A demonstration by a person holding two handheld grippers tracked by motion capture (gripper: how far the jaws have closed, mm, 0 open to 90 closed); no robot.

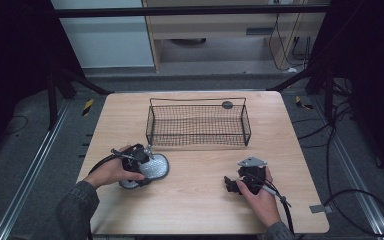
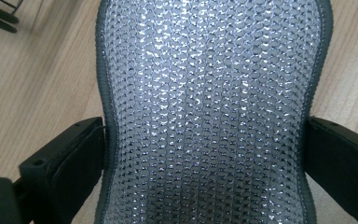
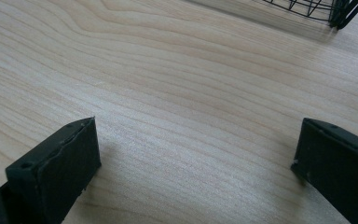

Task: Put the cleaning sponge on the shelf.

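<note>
Left gripper is clamping both jaws on a silvery mesh insole lying on the table, just short of the wire basket. Right gripper is sitting wide apart, holding nothing. Basket's looking empty, so probably 0 steps finished.

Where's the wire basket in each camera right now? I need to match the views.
High view: wire basket at centre, behind both hand-held grippers.
Left gripper view: a dark sliver of it at the top left corner.
Right gripper view: its corner at the top right.
Shared landmark: the wooden table.
</note>
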